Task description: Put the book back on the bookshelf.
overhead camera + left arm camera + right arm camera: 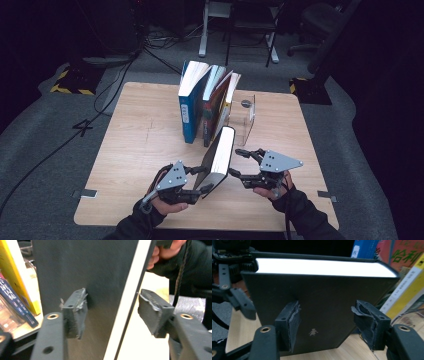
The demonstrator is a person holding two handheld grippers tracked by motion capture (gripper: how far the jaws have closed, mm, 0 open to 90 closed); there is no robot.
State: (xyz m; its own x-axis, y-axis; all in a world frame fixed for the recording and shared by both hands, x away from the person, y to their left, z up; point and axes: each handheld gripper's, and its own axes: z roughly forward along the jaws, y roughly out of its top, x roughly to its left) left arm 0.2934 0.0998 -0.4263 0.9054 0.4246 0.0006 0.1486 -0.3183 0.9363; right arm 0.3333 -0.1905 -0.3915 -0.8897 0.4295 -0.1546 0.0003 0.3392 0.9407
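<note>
We see a wooden table (pixel 150 150) from above, with a person's 2 forearms entering from the near edge, each hand holding a two-jaw gripper. Between them stands a thick black hardcover book (pixel 218 160), tilted, its pale page block facing up and to the right. It sits just in front of a row of upright books (pixel 205 100), which lean against a clear bookend (pixel 247 117) to their right.

The left gripper (pixel 202 181) is at the black book's near lower corner. In the left gripper view its jaws stand apart on either side of the book's edge (pixel 125 302): 1 pad lies against or just off the dark cover, the other is off the page side with a gap. We judge it is not clamped.

The right gripper (pixel 239 162) is just right of the black book, jaws apart, empty. In the right gripper view the cover (pixel 319 307) faces it, a small pale emblem low on the board.

We judge the book heavy and stiff, with a smooth, possibly slippery cover. A grip across the closed thickness near the spine looks safest; pinching 1 cover could let it swing open.
</note>
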